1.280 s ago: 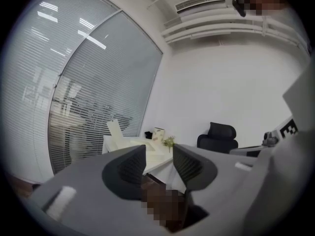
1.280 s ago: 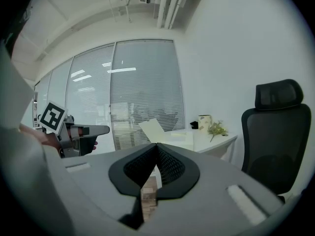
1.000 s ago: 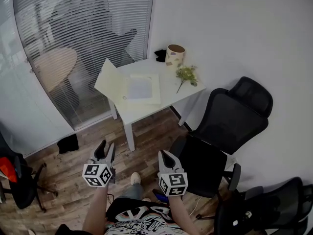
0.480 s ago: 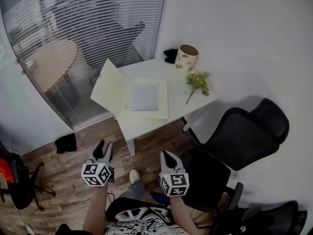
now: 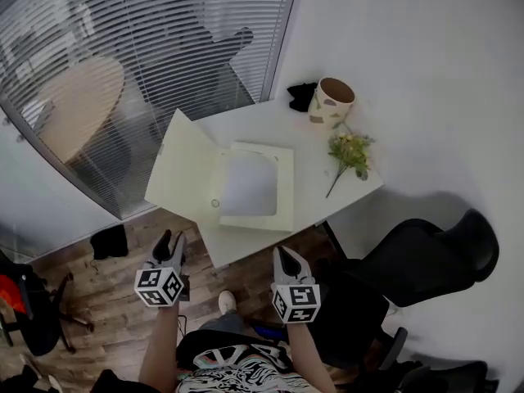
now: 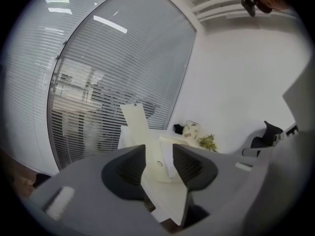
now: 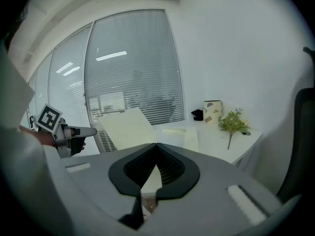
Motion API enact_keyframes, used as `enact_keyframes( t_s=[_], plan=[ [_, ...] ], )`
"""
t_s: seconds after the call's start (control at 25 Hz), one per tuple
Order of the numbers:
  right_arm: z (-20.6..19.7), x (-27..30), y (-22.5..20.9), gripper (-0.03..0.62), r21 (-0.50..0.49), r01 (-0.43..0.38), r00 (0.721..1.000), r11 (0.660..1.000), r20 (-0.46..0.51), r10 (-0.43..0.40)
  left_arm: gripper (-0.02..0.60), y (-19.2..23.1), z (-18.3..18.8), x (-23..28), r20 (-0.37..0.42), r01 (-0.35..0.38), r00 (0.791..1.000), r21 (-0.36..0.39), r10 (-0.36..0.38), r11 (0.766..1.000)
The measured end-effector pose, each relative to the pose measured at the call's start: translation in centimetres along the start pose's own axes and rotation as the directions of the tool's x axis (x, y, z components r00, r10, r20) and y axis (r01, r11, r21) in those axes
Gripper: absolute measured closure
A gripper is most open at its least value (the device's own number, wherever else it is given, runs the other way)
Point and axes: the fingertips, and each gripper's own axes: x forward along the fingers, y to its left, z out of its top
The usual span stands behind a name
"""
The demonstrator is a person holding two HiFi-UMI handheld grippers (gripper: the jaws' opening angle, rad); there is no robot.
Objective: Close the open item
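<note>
- While its lid [image 5: 176,170] stands raised at the left, the cream box [image 5: 250,185] lies open on the white table [image 5: 315,166], near a flower sprig [image 5: 350,152].
- Left gripper [image 5: 170,244] — jaws apart, empty, short of the table.
- Right gripper [image 5: 283,254] — jaws touching, empty.

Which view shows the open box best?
Head view: the open box lies whole from above, lid raised leftward. Left gripper view has it partly behind the jaws; right gripper view shows it low, side-on.
</note>
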Motion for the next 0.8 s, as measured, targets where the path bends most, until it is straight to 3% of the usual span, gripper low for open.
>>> enact_keyframes(
  t_s=[0.48,0.8],
  plan=[
    [0.7,6.9,-1.3,0.594,-0.011,-0.001,0.999,1.000,-0.048,0.000,0.379,4.7,-0.3,6.7,-0.063,-0.055,0.997,-0.065,0.051,0.996],
    [1.7,6.6,-3.3,0.594,-0.014,0.068,0.997,0.998,-0.029,-0.068,0.379,6.4,0.4,8.0,-0.041,-0.087,0.996,-0.069,0.084,0.994]
  ],
)
